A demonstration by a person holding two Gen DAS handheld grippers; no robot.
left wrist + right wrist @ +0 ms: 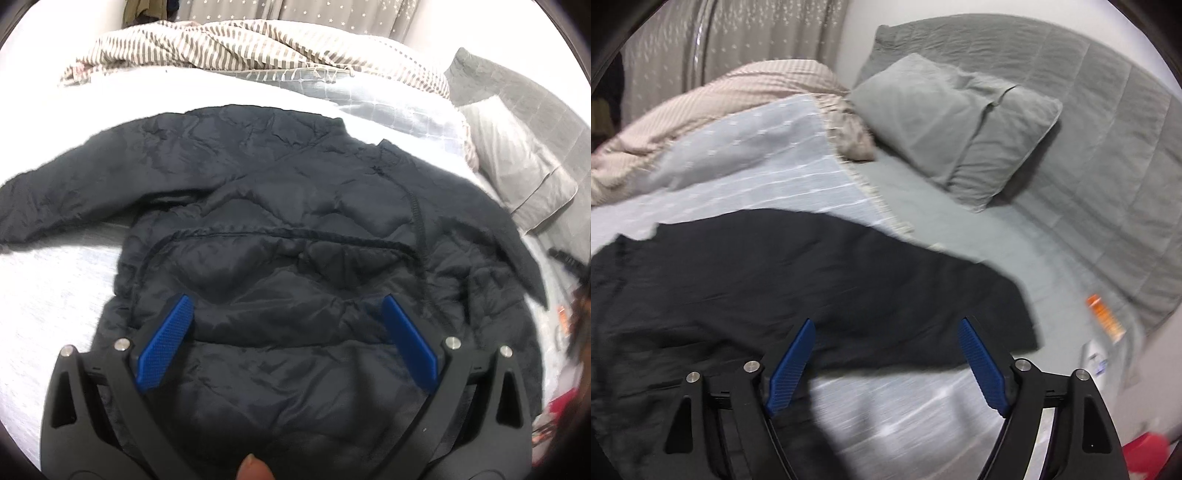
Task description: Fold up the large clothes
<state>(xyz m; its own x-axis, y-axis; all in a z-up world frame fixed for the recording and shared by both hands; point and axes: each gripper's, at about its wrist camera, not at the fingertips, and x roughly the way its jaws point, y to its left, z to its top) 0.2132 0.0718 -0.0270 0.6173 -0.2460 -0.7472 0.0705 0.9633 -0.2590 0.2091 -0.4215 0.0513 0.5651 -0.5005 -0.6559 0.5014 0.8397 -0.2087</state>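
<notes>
Two grippers hang over one big black jacket point(280, 229) that lies spread out flat on the bed point(48, 288). Start at the left: one sleeve point(66, 192) sticks out to that side, lying on the pale sheet. Above the middle of the jacket, the left gripper point(288, 306) has its blue fingers point(166, 343) spread wide apart, and they pinch nothing. On the right, the other sleeve point(923, 295) reaches toward the grey pillow point(956, 129). The right gripper point(886, 328) is over that sleeve, and its fingers are spread wide too, holding nothing. That view is blurry.

The jacket looks puffy and soft, with stitched squares all over. I think it is light, but it is big and floppy, so it will sag if you lift it by one spot. The cloth looks shiny, so it may slip out of a weak pinch. It will not break. A good place to take hold is the end of a sleeve, or the thick edge at the bottom. Pinch a good fold of cloth.
</notes>
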